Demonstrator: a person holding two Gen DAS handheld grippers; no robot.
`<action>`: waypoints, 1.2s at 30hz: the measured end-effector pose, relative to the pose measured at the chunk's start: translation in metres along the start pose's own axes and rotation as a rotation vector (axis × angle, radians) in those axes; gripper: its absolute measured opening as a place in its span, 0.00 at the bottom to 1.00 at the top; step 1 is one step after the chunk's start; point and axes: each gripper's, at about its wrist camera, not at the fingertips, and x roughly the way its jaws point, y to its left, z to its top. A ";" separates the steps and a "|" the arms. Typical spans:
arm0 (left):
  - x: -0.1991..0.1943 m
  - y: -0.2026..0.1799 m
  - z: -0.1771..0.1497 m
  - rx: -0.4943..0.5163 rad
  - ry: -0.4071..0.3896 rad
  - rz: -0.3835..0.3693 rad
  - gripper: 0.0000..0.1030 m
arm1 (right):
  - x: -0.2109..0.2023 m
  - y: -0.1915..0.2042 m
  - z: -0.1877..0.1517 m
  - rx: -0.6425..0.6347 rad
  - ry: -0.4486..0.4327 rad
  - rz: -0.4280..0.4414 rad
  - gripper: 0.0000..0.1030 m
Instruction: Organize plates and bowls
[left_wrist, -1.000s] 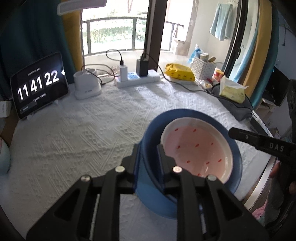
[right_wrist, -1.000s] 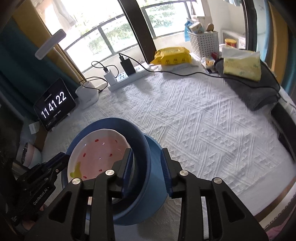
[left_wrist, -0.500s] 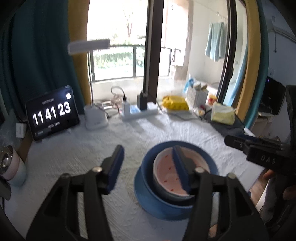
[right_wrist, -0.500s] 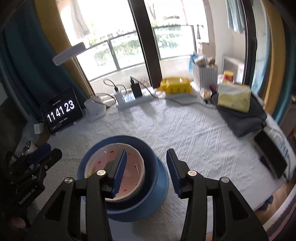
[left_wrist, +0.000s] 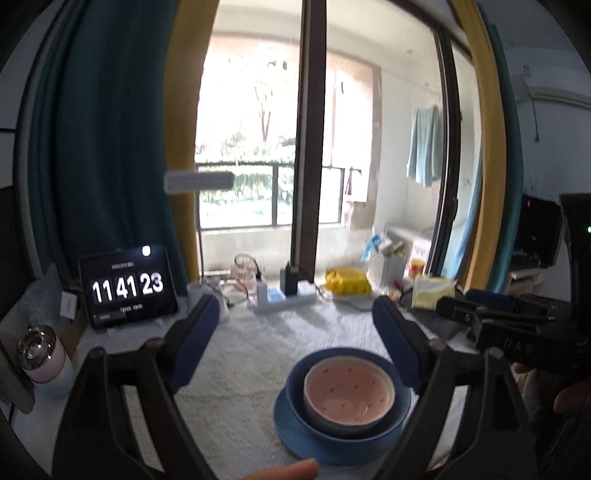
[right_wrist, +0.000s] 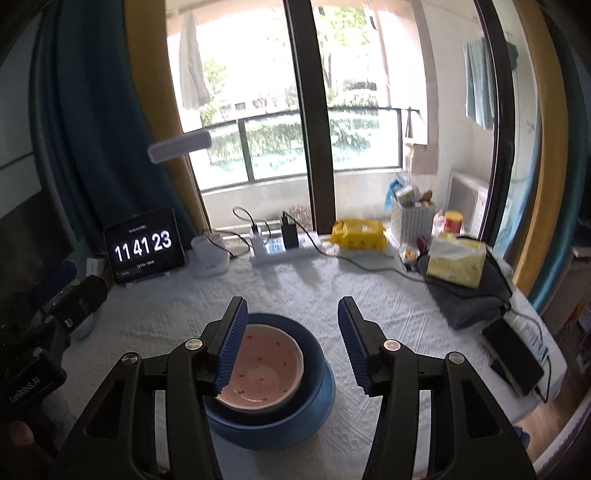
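Observation:
A pink speckled bowl (left_wrist: 349, 393) (right_wrist: 269, 365) sits nested in a blue bowl (left_wrist: 295, 387) (right_wrist: 314, 350), which rests on a blue plate (left_wrist: 295, 439) (right_wrist: 280, 424) on the white tablecloth. My left gripper (left_wrist: 295, 339) hovers above and behind the stack with its jaws opening wide and nothing between them. My right gripper (right_wrist: 293, 345) hangs over the stack, jaws also opening, its pads clear of the rim. Each gripper shows at the edge of the other's view.
A tablet clock (right_wrist: 144, 249), a power strip (right_wrist: 280, 249) with cables, a yellow wipes pack (right_wrist: 358, 234) and a white basket (right_wrist: 412, 218) line the far edge. A tissue box (right_wrist: 456, 260) lies on grey cloth, a phone (right_wrist: 513, 350) at the right edge, a pink cup (left_wrist: 40, 354) far left.
Both grippers were shut on the blue bowl's rim; they have let go, opened wide, and risen and drawn back. The stack stays on the table.

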 end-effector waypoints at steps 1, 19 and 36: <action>-0.005 0.000 0.002 -0.002 -0.017 -0.002 0.84 | -0.005 0.002 0.001 -0.008 -0.016 0.000 0.53; -0.059 0.006 0.031 -0.002 -0.258 0.098 0.86 | -0.080 0.021 0.014 -0.140 -0.328 -0.066 0.60; -0.051 0.009 0.025 -0.011 -0.186 0.109 0.87 | -0.076 0.022 0.010 -0.131 -0.308 -0.059 0.61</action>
